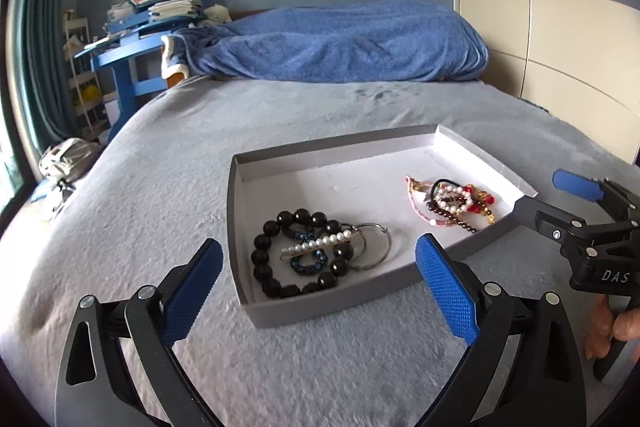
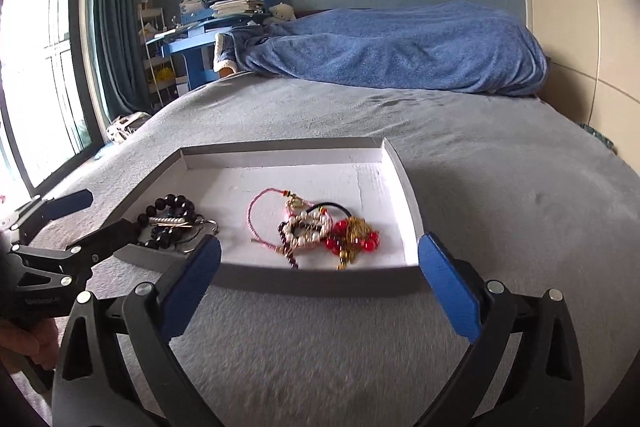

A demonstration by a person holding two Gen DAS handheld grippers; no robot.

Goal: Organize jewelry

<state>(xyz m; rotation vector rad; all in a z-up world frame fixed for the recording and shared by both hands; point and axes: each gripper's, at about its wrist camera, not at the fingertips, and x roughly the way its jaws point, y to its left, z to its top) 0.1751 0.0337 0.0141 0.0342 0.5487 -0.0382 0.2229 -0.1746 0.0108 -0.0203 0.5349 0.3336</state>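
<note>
Two heaps of jewelry in a shallow grey tray on the bed.
Black bead bracelet left, red-and-gold tangle right; left gripper and right gripper spread wide, empty, short of the tray.

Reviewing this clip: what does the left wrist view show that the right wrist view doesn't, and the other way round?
Only the left wrist view shows the black bead bracelet whole, with the pearl bar clip lying across it and the metal rings beside it. Only the right wrist view shows the window and the pink cord bracelet spread in a loop. Both show the grey tray on the bed, the red, gold and pearl pile, and both grippers open and empty.
</note>
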